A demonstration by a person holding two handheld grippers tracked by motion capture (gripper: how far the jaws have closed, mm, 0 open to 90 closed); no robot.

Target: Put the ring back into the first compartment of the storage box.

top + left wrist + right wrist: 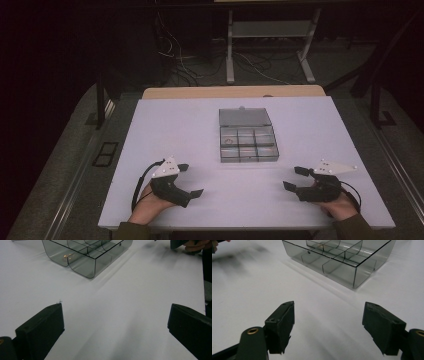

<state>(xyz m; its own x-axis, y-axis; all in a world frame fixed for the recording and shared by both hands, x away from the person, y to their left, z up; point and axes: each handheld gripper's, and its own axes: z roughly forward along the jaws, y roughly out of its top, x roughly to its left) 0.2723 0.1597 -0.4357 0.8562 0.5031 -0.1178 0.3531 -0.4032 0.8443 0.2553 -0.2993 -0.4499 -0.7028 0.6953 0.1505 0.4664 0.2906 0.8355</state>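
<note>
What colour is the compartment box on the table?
Smoky transparent grey; the compartment box shows best in the right gripper view.

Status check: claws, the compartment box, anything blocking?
Left claw and right claw open, empty. Compartment box lid open, untouched, between them. Nothing in the way.

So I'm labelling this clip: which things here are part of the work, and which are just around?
Part of the work:
- clear grey plastic compartment box, lid open
- small brass-coloured piece in one compartment
- left gripper, open
- right gripper, open

Just around:
- white table
- metal stand legs and cables on the floor behind
</note>
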